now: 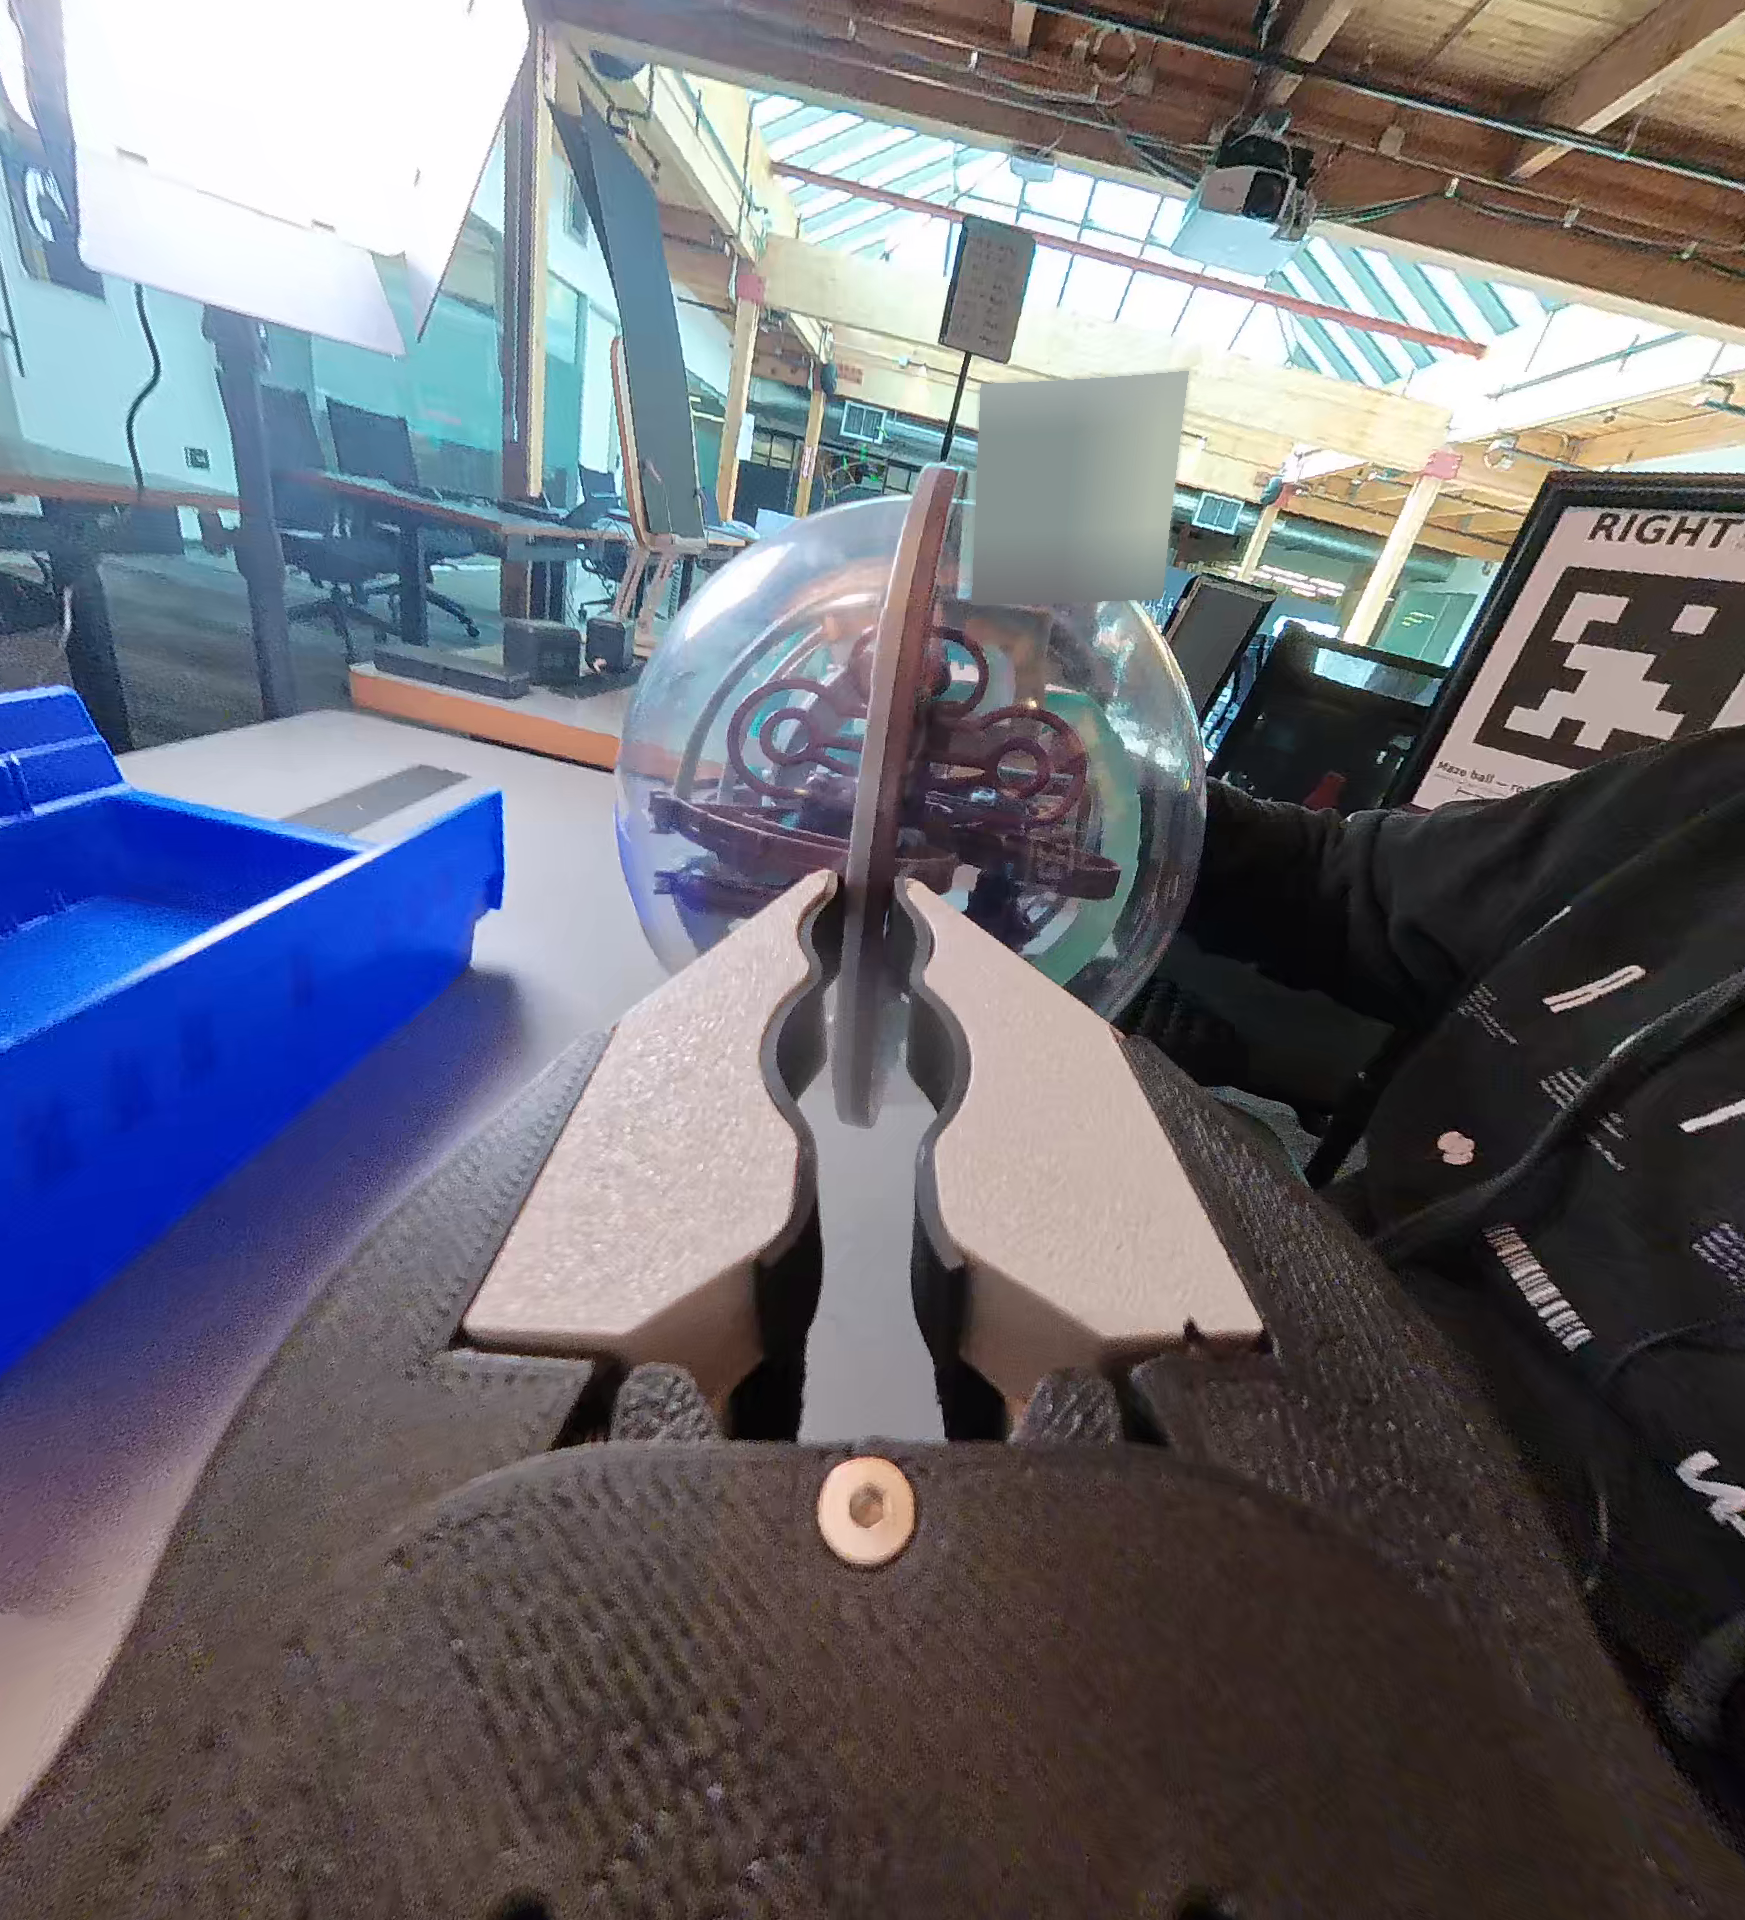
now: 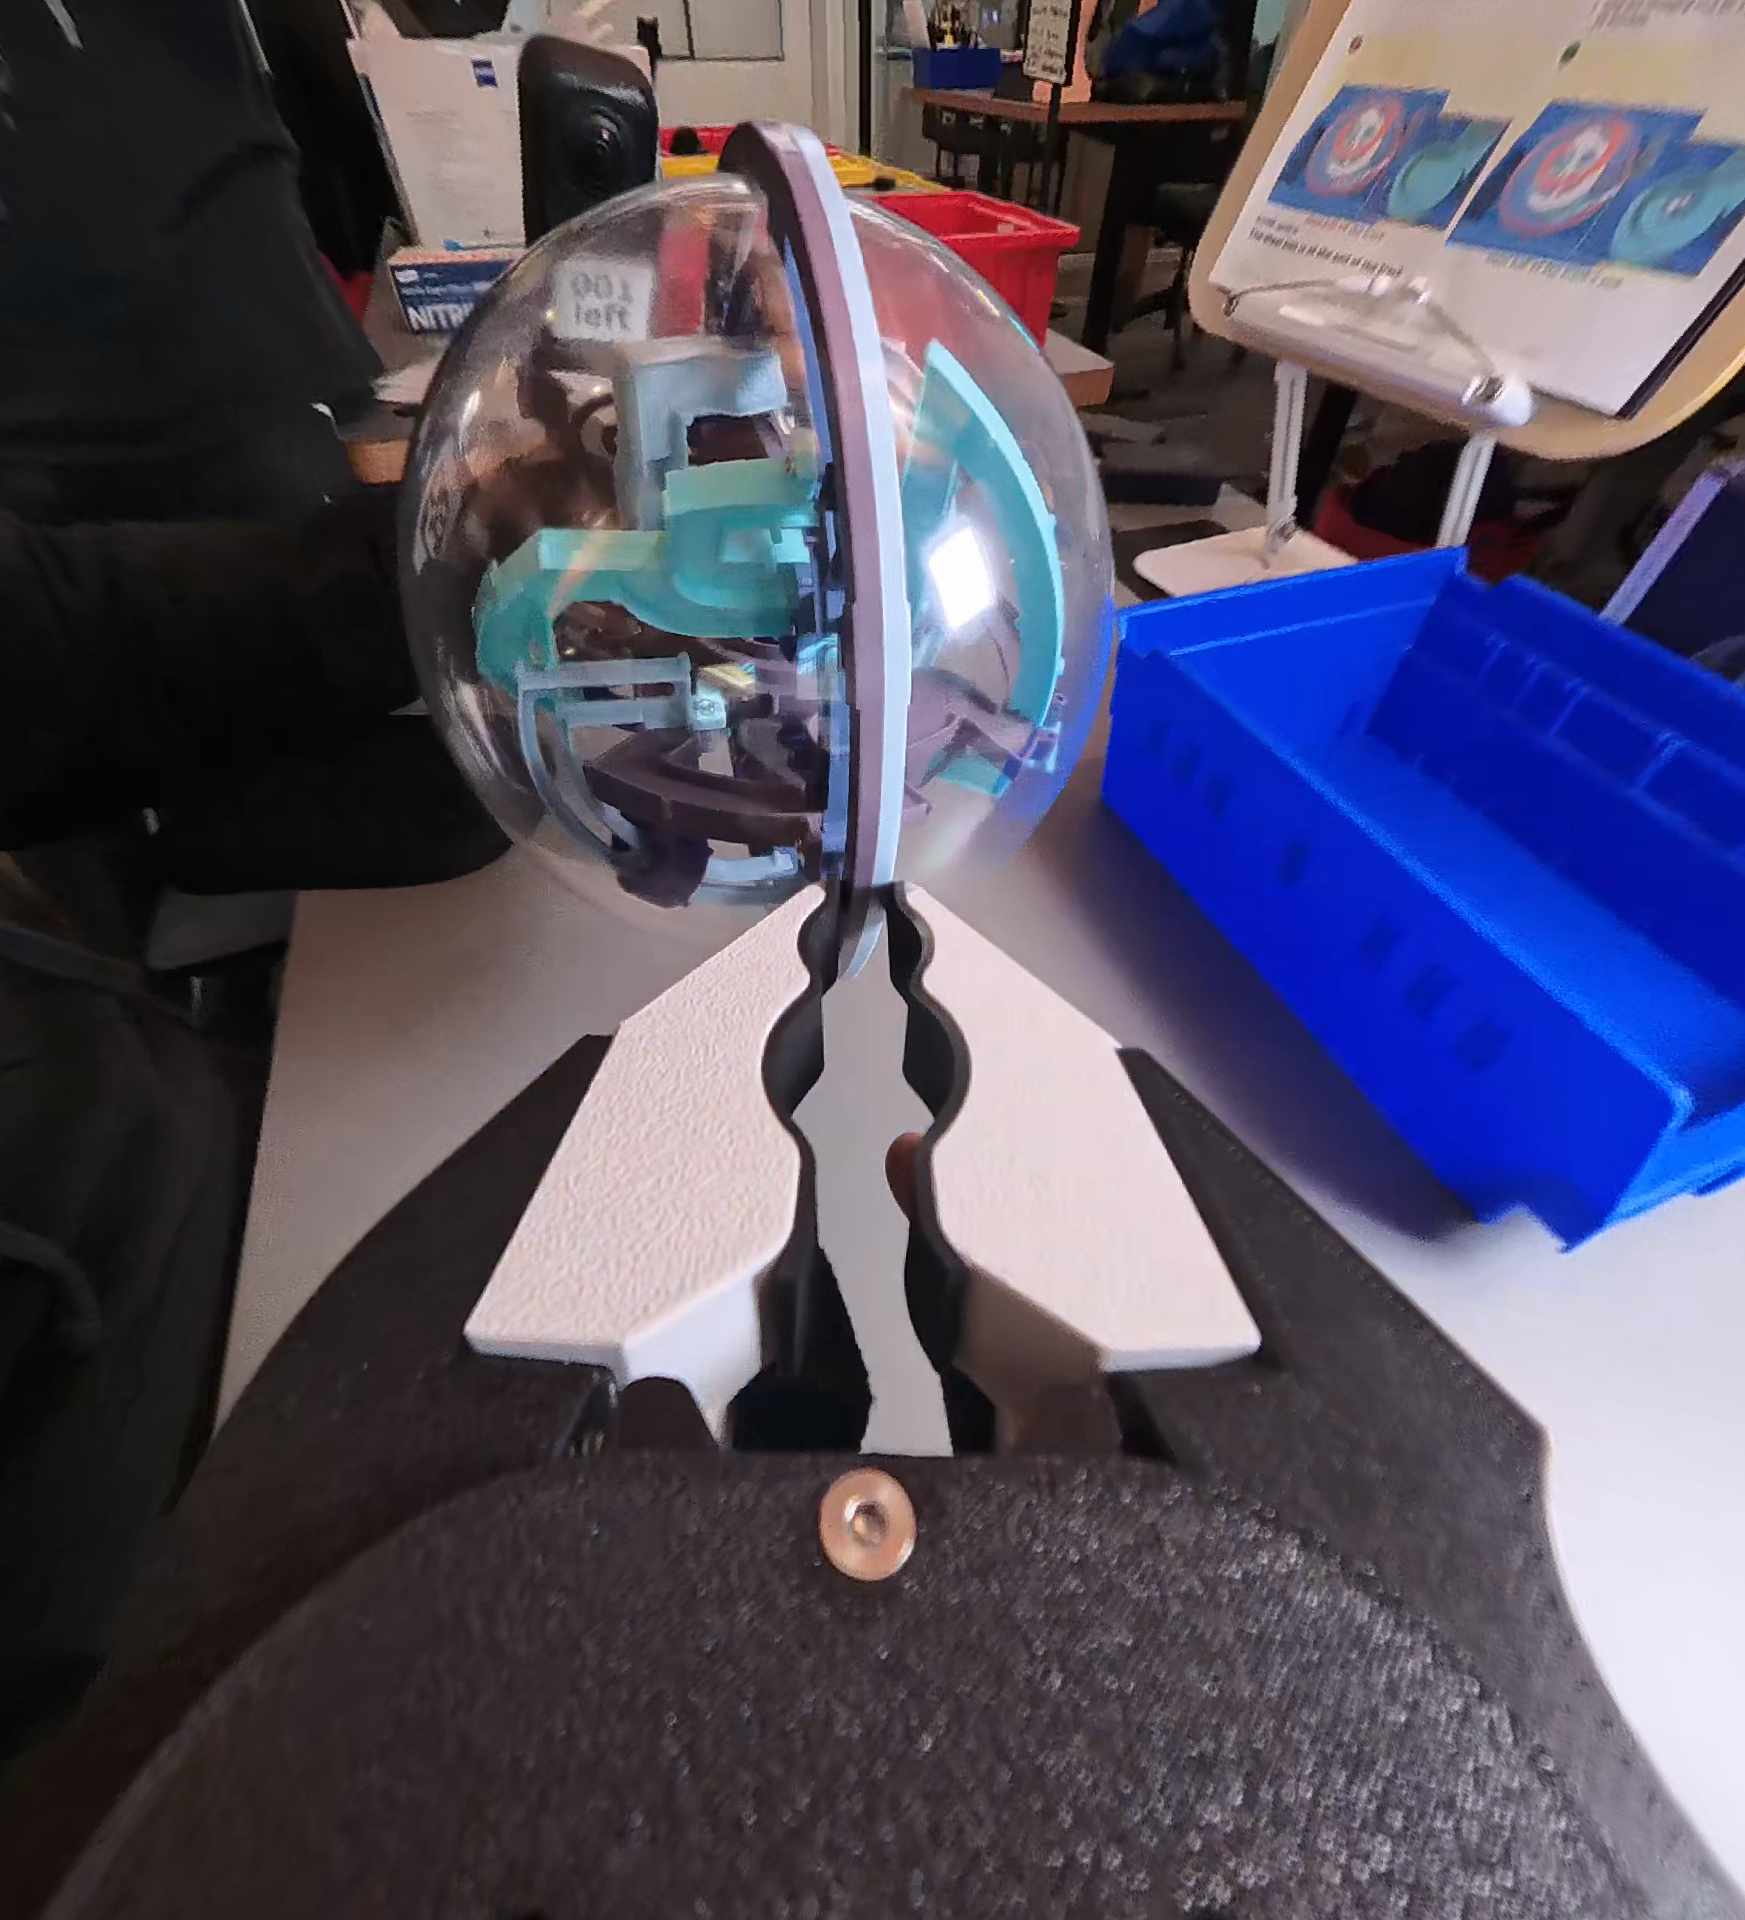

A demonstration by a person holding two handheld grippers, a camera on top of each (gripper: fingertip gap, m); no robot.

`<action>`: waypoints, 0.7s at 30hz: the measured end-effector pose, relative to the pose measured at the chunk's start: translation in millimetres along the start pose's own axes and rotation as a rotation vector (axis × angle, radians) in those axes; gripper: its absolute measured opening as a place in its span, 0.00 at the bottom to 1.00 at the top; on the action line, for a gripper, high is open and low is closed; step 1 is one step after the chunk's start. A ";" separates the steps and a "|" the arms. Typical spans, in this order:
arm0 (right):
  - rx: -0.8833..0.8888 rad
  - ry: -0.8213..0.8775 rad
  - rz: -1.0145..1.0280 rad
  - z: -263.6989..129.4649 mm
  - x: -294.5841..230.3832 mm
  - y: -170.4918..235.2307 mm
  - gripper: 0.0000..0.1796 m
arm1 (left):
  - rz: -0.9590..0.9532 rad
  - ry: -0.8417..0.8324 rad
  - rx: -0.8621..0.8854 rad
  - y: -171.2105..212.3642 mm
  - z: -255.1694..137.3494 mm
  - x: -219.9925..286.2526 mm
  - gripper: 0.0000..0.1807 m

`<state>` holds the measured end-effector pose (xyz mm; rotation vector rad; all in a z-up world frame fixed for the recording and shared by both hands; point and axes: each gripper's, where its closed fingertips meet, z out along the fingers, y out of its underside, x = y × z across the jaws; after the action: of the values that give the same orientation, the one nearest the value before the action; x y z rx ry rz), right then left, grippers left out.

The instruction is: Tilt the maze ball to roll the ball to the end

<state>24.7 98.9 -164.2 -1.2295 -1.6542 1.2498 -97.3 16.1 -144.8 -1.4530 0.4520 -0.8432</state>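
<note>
The maze ball (image 1: pixel 909 758) is held up above the worktop (image 1: pixel 556 935), between the two grippers, with its flat ring (image 1: pixel 894 727) standing almost upright. The left gripper (image 1: pixel 870 894) is closed on the lower part of this ring; the ring goes deep between its grey fingers (image 1: pixel 670 1122). The right gripper (image 2: pixel 855 902) is also closed on the ring (image 2: pixel 847 499), but only its fingertips pinch the lowest edge.

The left wrist view shows the dark red side of the maze inside the clear shell, with curled tracks (image 1: pixel 816 727). The right wrist view shows the other side, where the tracks are turquoise (image 2: pixel 639 582) and grey-blue, with some dark purple pieces low down. A small shiny piece sits on a grey track near the middle there; I cannot tell if it is the ball.

A blue bin (image 1: pixel 151 997) lies on the worktop. In the left wrist view it is to the left of the maze ball; in the right wrist view the blue bin (image 2: pixel 1470 862) is to the right, near the worktop edge. Only the right wrist view shows an instruction board on a white stand (image 2: pixel 1512 208) behind the bin and red bins (image 2: pixel 982 249) farther back. Only the left wrist view shows a framed marker sign (image 1: pixel 1637 644) and the wooden ceiling. A person's black sleeve (image 1: pixel 1367 883) is just beside the maze ball.
</note>
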 end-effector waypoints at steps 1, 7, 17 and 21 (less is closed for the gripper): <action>0.001 0.011 -0.021 -2.6 2.5 -5.6 0.03 | 0.018 -0.002 0.002 -3.1 1.9 -0.7 0.04; 0.001 0.052 -0.109 -16.0 12.0 -34.6 0.03 | 0.116 -0.005 0.033 -21.3 10.9 1.6 0.04; -0.017 0.091 -0.206 -27.3 16.0 -65.6 0.03 | 0.167 -0.013 0.060 -35.4 17.1 2.7 0.04; 0.003 0.107 -0.277 -27.7 15.1 -75.5 0.03 | 0.231 -0.026 0.079 -48.3 15.6 6.4 0.04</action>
<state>25.8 115.2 -84.1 -1.0064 -1.6765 0.9993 -92.7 26.3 -94.9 -1.3093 0.5490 -0.6499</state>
